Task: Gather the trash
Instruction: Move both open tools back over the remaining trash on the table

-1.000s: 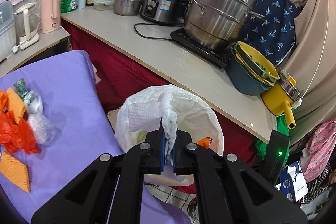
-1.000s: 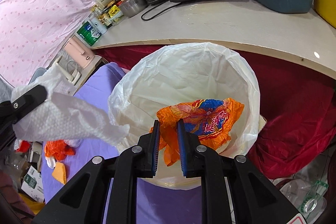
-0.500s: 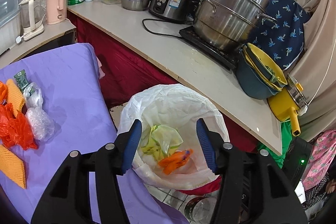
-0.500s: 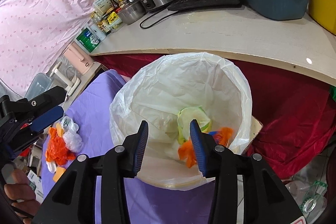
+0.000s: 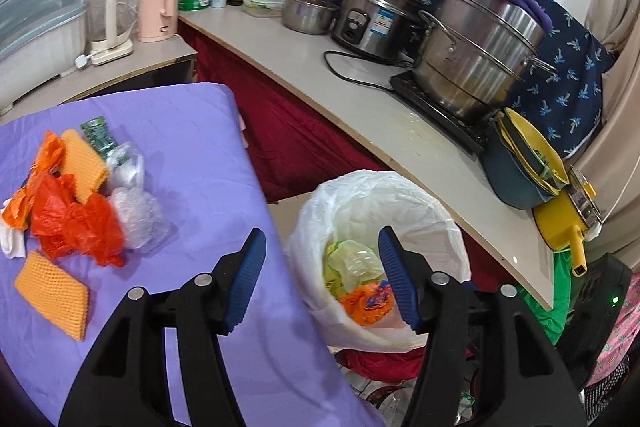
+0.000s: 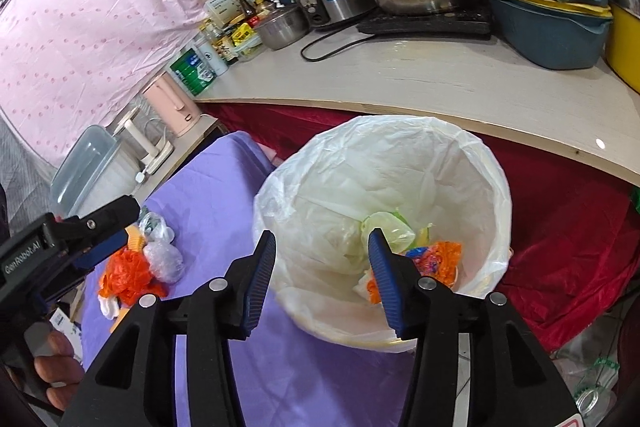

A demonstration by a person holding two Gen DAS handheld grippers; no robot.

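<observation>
I hold both claws empty above a purple table (image 5: 192, 163) and a lined bin (image 5: 424, 195) in a crowded kitchen: the left claw (image 5: 320, 279) has just been opening and stands with jaws apart and nothing between them, over the gap between table edge and bin, and the right claw (image 6: 322, 277) has likewise just been opening, jaws apart and bare, right above the bin's mouth. The trash is split in two places, part of it already down in the bin, the rest in a pile (image 5: 80, 203) on the table, well apart from the bin. The biggest risk I see is the bin liner, which is loose and thin; a claw dipping too low on the next drop could snag its rim and drag it off or tip the bin. Next, the pile is a tangle of soft films, so a pinch at one piece may lift its neighbour too and shed it on the floor in the gap beside the table. Smaller still, a light bag may cling to a ribbed pad instead of falling. By my count, one bin, one table, two claws; on the table two orange foam nets (image 5: 52, 293), at least one red-orange bag (image 5: 76, 227), though the bright orange crumple at the pile's left edge may be a second, two clear crumpled bags (image 5: 136, 215), one green wrapper (image 5: 98, 137) and one white scrap (image 5: 10, 243) at the edge. In the bin I make out a pale green bag (image 6: 388, 229) and an orange wrapper (image 6: 438, 259); anything under them is hidden.
</observation>
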